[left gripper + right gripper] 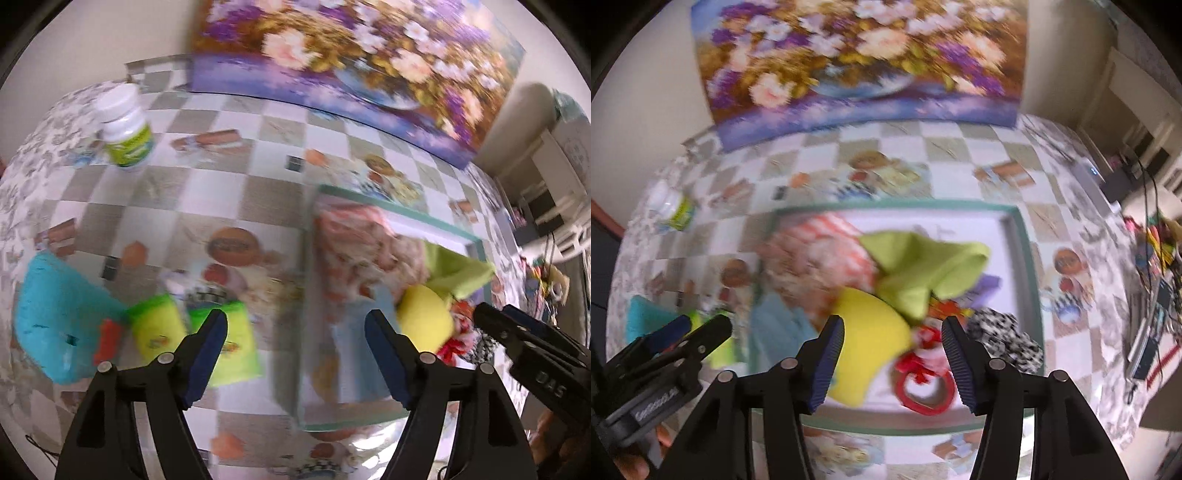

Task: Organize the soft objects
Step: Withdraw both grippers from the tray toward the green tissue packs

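Right wrist view: both grippers, right gripper (892,354) and left gripper (295,354), hang wide and empty above the tray (1028,258); the green cloth (923,273) inside looks light and floppy, best pinched at a raised fold

Both views are smeared by motion blur. The patterned cloth (812,258) in the tray (1030,295) cannot be resolved. The bottle (127,125) label is unreadable. The floral painting (860,55) is cropped at the top edge.
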